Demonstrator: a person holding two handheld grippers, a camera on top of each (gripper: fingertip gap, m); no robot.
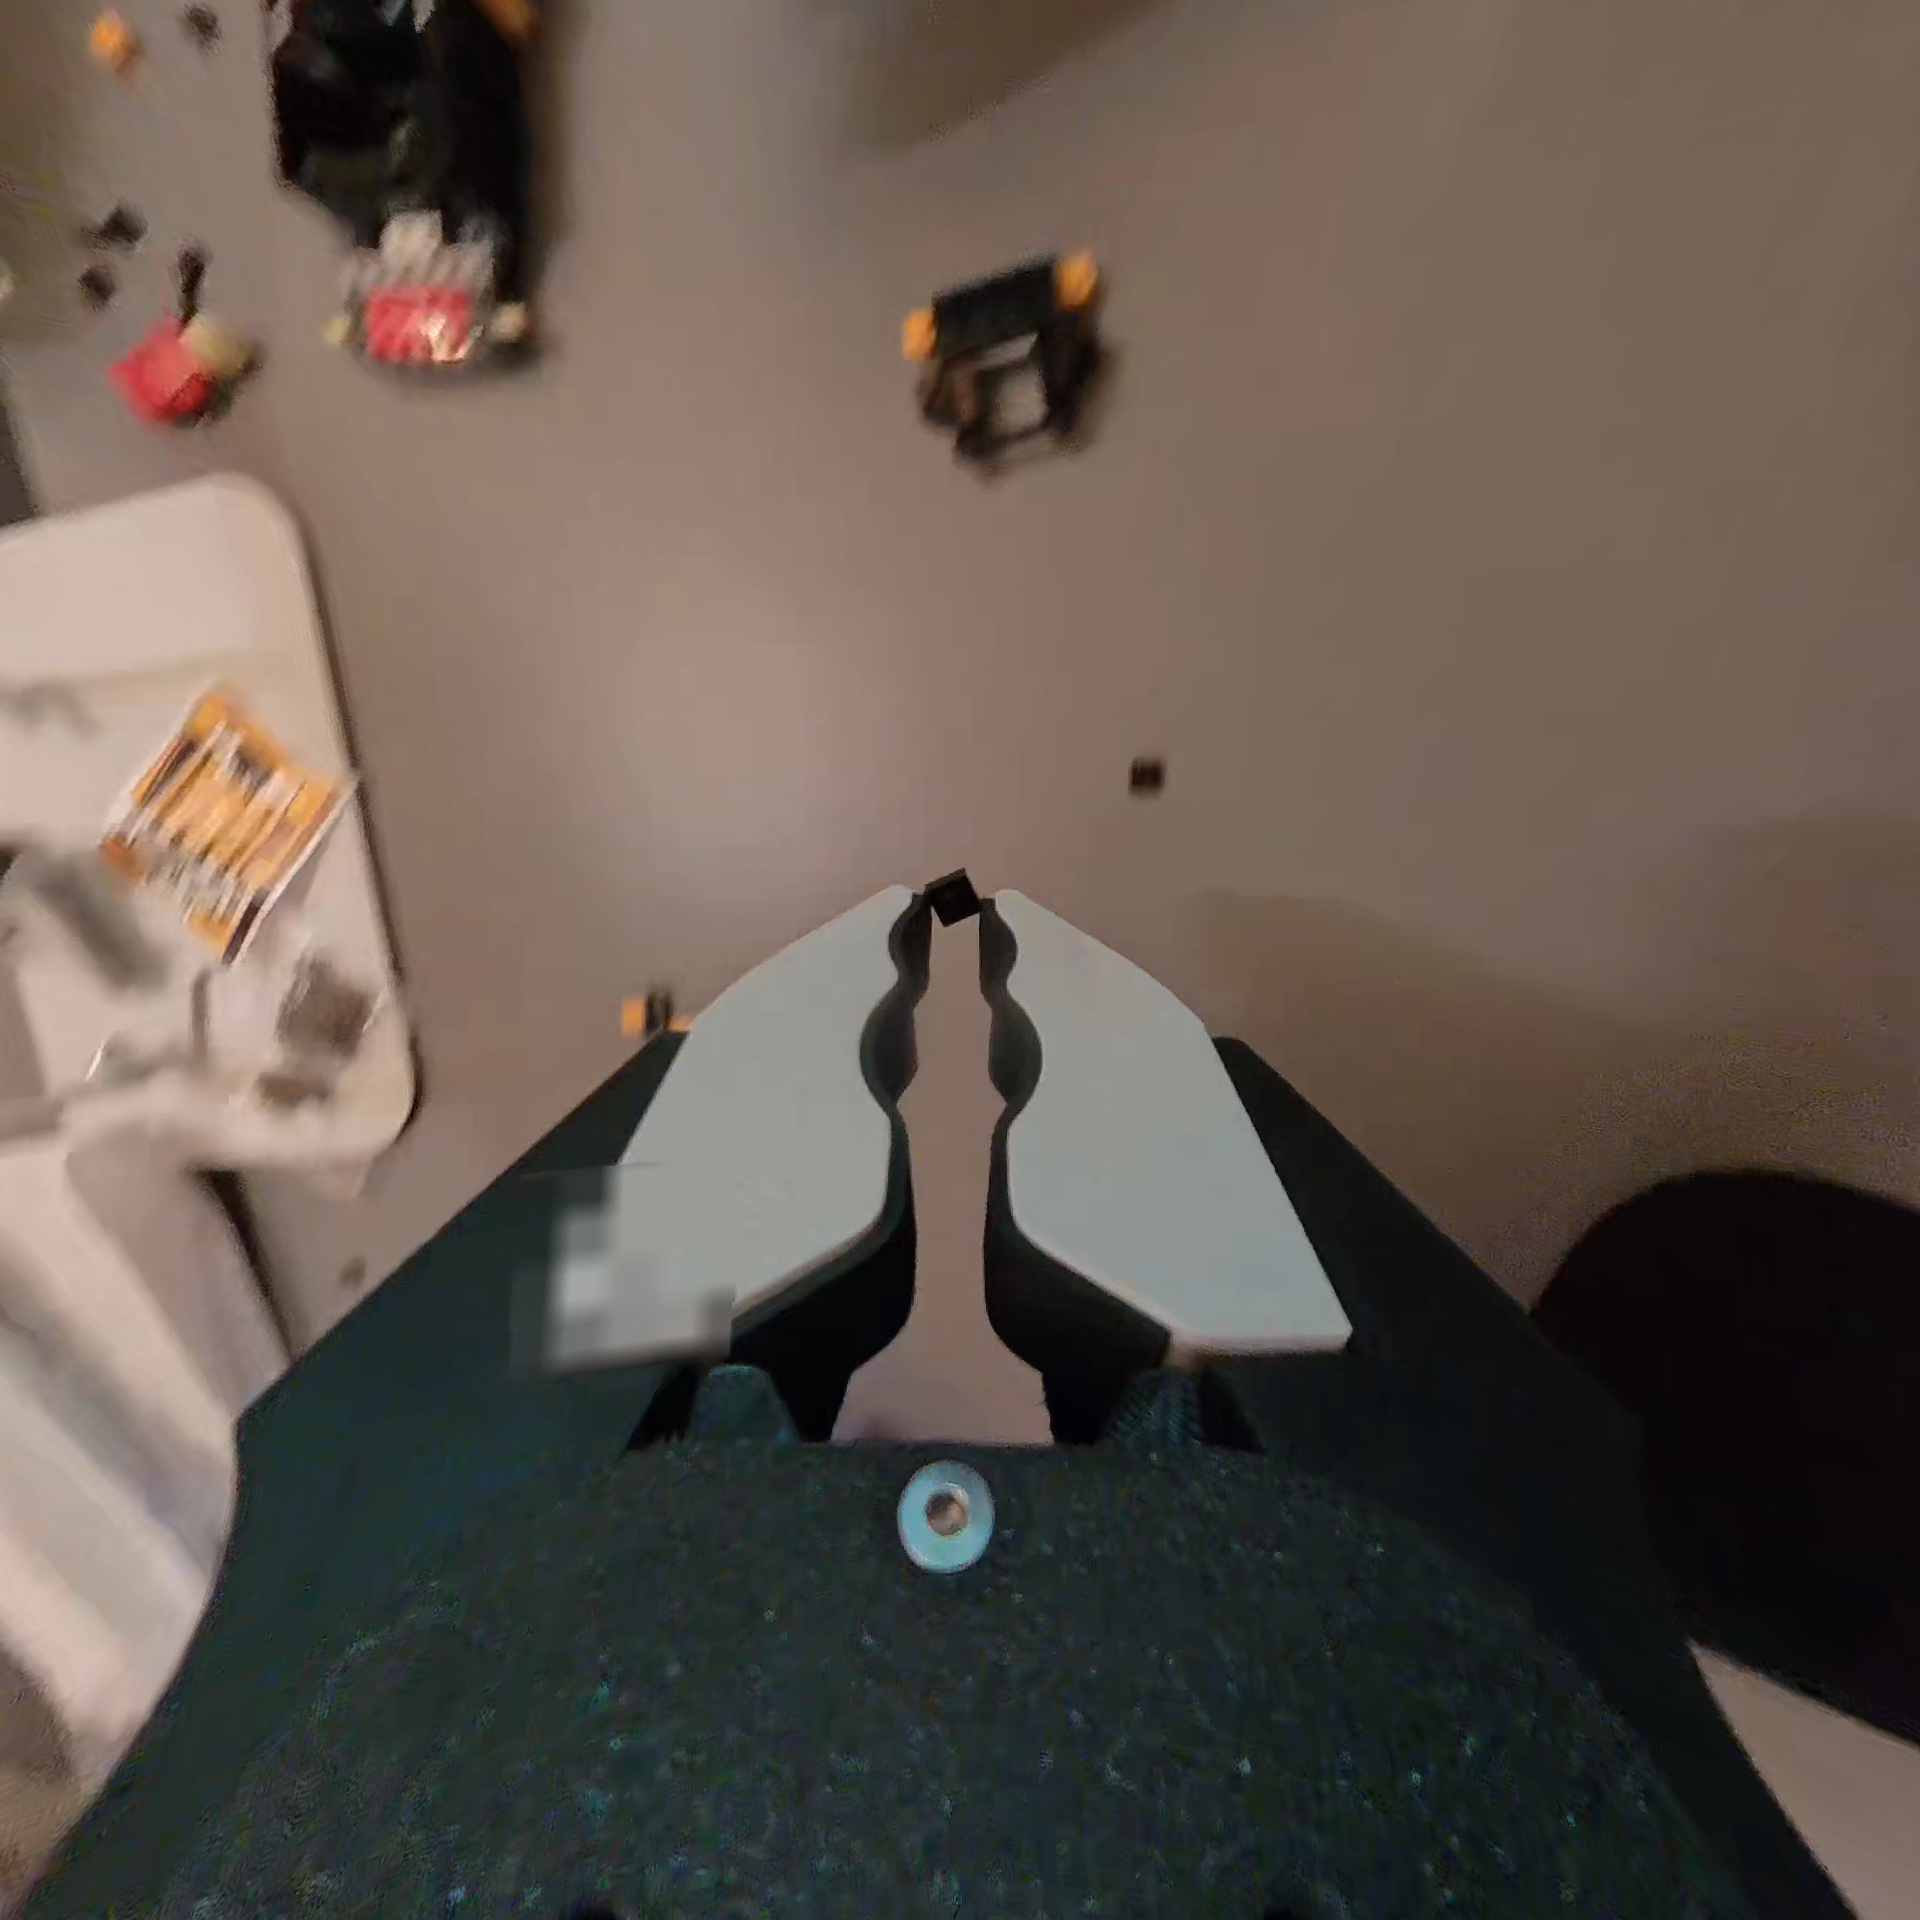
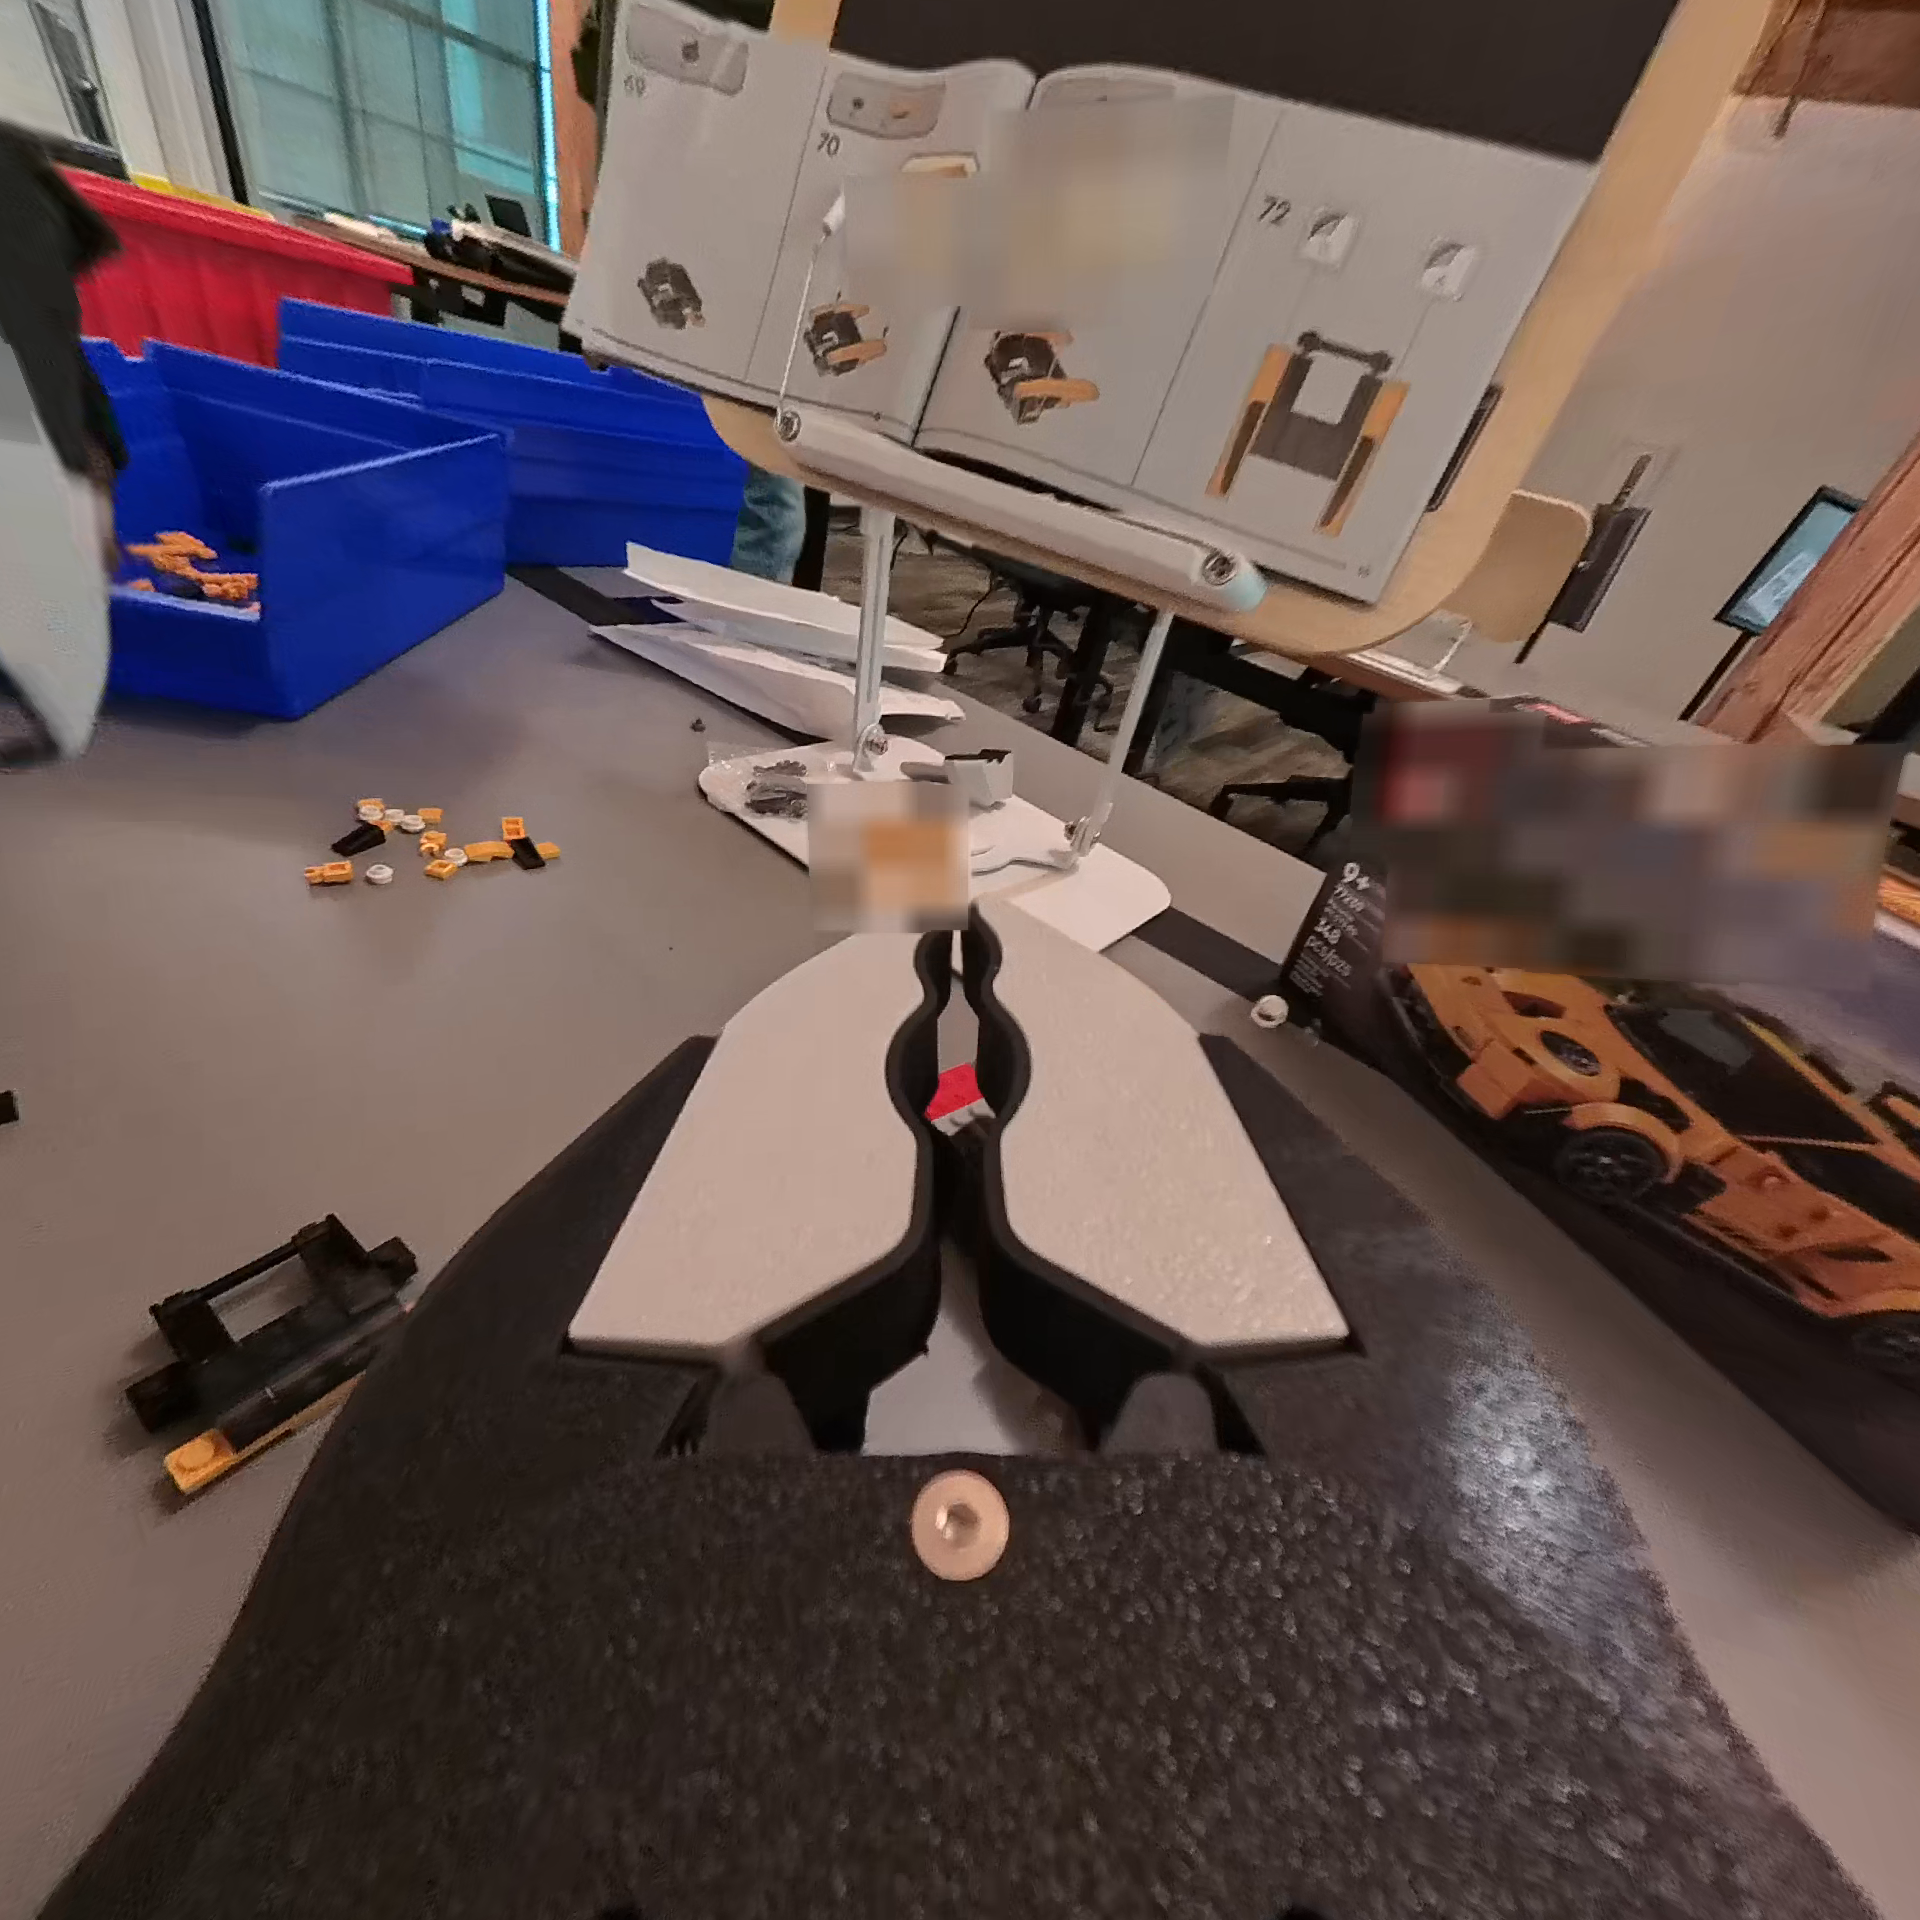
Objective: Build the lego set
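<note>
now your left claw point(image 1: 954, 902) pinches a tiny black piece point(image 1: 952, 900) above the tabletop point(image 1: 1351, 623), right claw point(image 2: 958, 940) nearly closed, apparently empty; carry it to the black frame point(image 1: 1006, 358) and seat squarely.

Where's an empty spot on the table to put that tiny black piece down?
The left claw pinches the tiny black piece. Bare grey table lies between it and the black frame. The white tray and the far-left bricks are crowded.

Grey table point(image 2: 208, 1039), tall windows point(image 2: 395, 114) behind, wooden post point(image 2: 1829, 623), office chair point(image 2: 1029, 623)
</note>
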